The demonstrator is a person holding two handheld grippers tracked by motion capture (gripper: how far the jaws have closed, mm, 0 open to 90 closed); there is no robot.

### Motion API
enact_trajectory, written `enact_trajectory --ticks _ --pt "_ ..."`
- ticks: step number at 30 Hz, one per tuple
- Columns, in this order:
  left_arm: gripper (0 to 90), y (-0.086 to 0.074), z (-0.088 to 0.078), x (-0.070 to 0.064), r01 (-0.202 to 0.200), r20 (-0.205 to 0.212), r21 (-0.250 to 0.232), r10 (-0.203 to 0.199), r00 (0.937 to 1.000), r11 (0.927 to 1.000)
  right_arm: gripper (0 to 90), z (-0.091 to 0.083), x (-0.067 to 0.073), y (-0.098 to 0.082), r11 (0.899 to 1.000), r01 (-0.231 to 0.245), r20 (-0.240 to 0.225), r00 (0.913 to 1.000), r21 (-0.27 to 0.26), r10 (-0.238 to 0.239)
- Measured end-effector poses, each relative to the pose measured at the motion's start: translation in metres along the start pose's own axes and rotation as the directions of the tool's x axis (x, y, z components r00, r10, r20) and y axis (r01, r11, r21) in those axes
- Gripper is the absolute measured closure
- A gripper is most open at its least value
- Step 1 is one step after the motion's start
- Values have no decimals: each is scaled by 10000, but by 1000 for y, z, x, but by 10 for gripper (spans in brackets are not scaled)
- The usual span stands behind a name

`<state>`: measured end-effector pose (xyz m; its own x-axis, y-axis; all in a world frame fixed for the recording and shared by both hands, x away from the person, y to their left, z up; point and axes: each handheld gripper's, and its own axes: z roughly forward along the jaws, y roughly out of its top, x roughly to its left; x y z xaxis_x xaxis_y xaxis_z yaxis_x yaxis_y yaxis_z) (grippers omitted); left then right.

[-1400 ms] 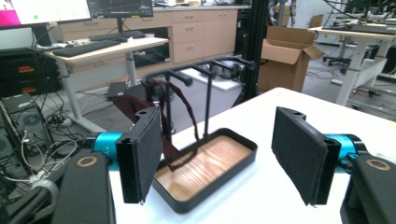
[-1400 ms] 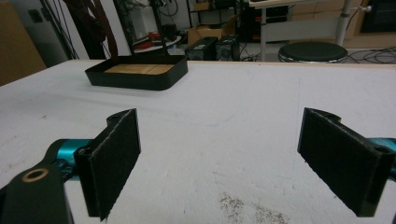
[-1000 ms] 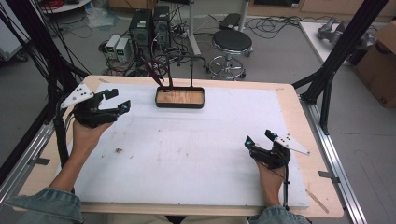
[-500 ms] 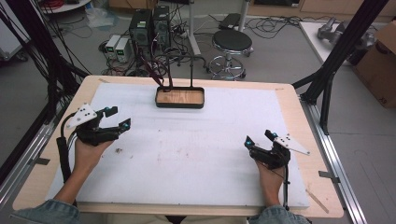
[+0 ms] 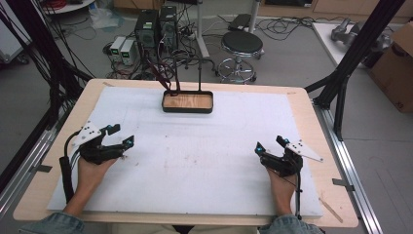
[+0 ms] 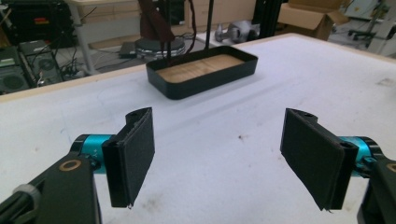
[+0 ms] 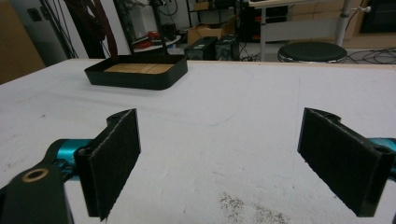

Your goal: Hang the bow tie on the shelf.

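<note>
Both forearms come in from the near edge of the table (image 5: 311, 117) and lie low over its white mat. The left gripper (image 5: 122, 137) sits near the mat's left edge, angled toward the middle, its jaws spread wide with only bare mat between them. The right gripper (image 5: 270, 145) rests near the right edge, pointing inward and away from the person, its jaws likewise wide apart and holding nothing. The black tray (image 5: 187, 102) with its wooden floor stands at the far middle of the table, well apart from both grippers, thin rods rising from its back edge.
</note>
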<state>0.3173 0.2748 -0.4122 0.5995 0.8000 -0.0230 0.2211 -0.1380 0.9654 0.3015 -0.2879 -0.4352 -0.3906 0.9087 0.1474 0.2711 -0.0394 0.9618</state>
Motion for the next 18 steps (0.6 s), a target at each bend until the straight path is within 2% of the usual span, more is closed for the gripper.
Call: enact_trajectory --ticks 7,9,18 --pt "259 -13 4 -7 -2 -91 439 6 10000 9990 123 0 0 0 10000 29 -28 10000 -8 -29" --pt "259 -14 5 -8 -108 -96 543 113 9999 9985 124 0 0 0 10000 49 -38 10000 -2 -49" --pt "258 -17 7 -9 -74 -82 698 80 9999 9975 123 0 0 0 10000 54 -41 10000 -9 -54"
